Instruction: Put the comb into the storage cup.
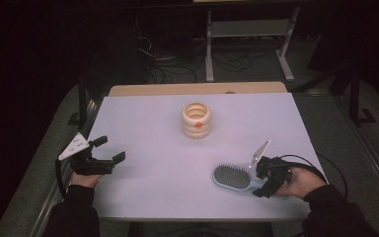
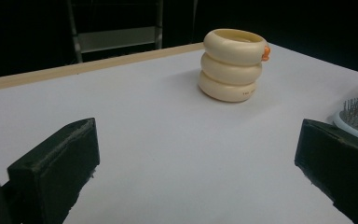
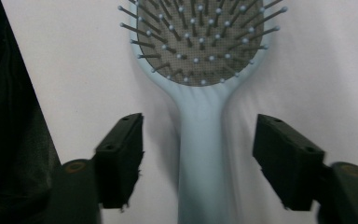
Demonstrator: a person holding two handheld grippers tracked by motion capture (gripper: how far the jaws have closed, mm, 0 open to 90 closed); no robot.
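A cream ringed holder (image 1: 196, 120) stands near the table's (image 1: 143, 128) middle, toward twelve o'clock from both grippers, nothing between. The left gripper (image 1: 107, 149) hovers at the nine o'clock edge, jaws wide apart, holding nothing. The right gripper (image 1: 262, 177), at five o'clock, has its jaws spread either side of the light blue hairbrush (image 3: 200, 93) handle without touching; the bristled head lies at its nine o'clock.

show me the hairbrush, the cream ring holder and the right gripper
hairbrush (image 3: 200, 140), right gripper view, on its handle
cream ring holder (image 1: 196, 129), high view, on its side wall
right gripper (image 3: 198, 156), right gripper view, midway between its fingertips
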